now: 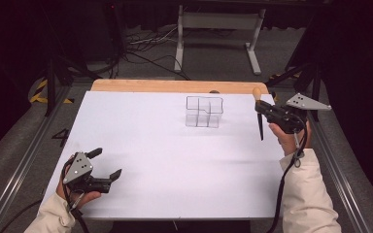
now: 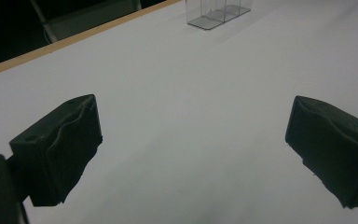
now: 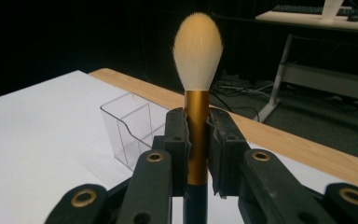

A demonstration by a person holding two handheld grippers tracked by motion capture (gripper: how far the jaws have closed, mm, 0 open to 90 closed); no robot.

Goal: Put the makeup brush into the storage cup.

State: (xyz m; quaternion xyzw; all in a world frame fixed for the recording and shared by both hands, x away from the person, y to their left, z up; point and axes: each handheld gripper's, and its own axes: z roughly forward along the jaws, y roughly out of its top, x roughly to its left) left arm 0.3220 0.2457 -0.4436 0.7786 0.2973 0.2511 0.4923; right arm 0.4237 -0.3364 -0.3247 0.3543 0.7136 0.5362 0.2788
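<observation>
A makeup brush (image 3: 198, 84) with pale bristles, a gold ferrule and a dark handle stands upright between the jaws of my right gripper (image 3: 198, 149), which is shut on the ferrule. In the high view the right gripper (image 1: 261, 108) hangs above the table's right edge, with the brush (image 1: 260, 124) pointing bristles up and handle down. A clear plastic organiser (image 1: 204, 111) with several compartments stands at the back middle of the white table, left of the brush; it looks empty. My left gripper (image 1: 108, 164) rests open at the front left, nothing between its pads (image 2: 70, 144).
The white table top (image 1: 165, 155) has a wooden strip (image 1: 175, 86) along its far edge. Beyond it lie cables and a white desk frame (image 1: 218, 34) on the floor. The organiser (image 2: 216, 11) lies far ahead of the left gripper.
</observation>
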